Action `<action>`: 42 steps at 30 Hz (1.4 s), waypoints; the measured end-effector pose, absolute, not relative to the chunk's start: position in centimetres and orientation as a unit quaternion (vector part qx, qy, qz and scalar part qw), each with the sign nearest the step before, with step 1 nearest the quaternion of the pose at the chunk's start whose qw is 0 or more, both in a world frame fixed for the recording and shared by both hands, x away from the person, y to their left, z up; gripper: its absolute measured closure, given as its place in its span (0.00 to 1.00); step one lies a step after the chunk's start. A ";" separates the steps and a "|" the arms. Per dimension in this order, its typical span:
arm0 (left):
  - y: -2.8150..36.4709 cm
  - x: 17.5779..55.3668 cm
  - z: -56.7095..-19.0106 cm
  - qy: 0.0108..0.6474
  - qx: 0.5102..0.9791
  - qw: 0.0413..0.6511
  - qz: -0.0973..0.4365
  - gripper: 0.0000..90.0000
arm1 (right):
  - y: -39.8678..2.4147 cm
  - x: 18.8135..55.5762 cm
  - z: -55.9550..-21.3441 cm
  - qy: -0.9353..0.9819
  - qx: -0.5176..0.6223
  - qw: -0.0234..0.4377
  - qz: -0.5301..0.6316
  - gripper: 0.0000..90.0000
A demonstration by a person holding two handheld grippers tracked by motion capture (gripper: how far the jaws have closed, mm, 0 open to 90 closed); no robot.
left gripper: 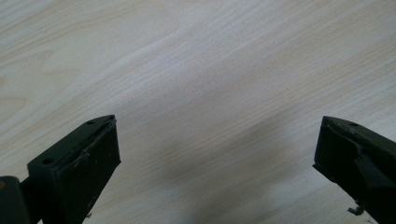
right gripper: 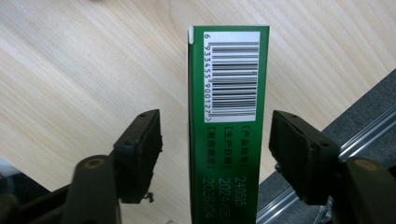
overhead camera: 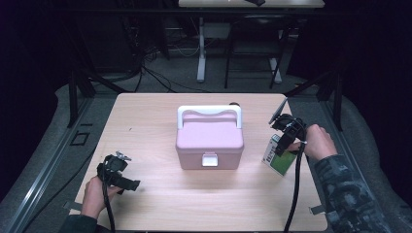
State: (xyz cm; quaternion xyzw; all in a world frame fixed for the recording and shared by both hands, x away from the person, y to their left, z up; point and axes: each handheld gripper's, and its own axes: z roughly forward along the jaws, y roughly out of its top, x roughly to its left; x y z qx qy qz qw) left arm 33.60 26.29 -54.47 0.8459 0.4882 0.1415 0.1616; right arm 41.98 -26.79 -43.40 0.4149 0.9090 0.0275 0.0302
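A pink case (overhead camera: pixel 209 141) with a white handle (overhead camera: pixel 209 112) and a white latch stands closed in the middle of the wooden table (overhead camera: pixel 145 121). To its right, near the table's right edge, stands a green carton (overhead camera: pixel 281 161). My right gripper (overhead camera: pixel 283 147) reaches down over it. In the right gripper view the carton (right gripper: pixel 224 154) shows a barcode and stands between the jaws of my right gripper (right gripper: pixel 215 116), with a gap on each side, so the gripper is open. My left gripper (overhead camera: pixel 127 186) rests at the front left, open over bare wood (left gripper: pixel 218 121).
A small dark object (overhead camera: pixel 234 103) peeks out behind the case. The table's right edge runs close to the carton, with grey floor and a metal rail (right gripper: pixel 369 121) beyond. Black frame legs stand at the table's far corners, and another desk (overhead camera: pixel 250 4) stands farther back.
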 end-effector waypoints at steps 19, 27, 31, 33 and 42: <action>25.8 34.1 -53.0 0.487 0.841 0.192 0.139 0.00 | -27.4 39.9 -41.1 0.889 0.428 0.066 0.152 0.00; 25.6 34.4 -51.1 0.482 0.838 0.215 0.141 0.00 | -25.4 39.8 -40.3 0.894 0.400 0.077 0.184 0.02; 25.3 35.0 -50.1 0.480 0.835 0.231 0.138 0.00 | -24.4 39.8 -39.9 0.895 0.391 0.080 0.199 0.00; 25.0 35.3 -49.5 0.477 0.834 0.239 0.140 0.00 | -24.0 39.9 -39.6 0.896 0.385 0.080 0.207 0.00; 22.4 37.6 -45.7 0.441 0.837 0.291 0.142 0.00 | -21.7 40.7 -39.1 0.894 0.363 0.091 0.247 0.00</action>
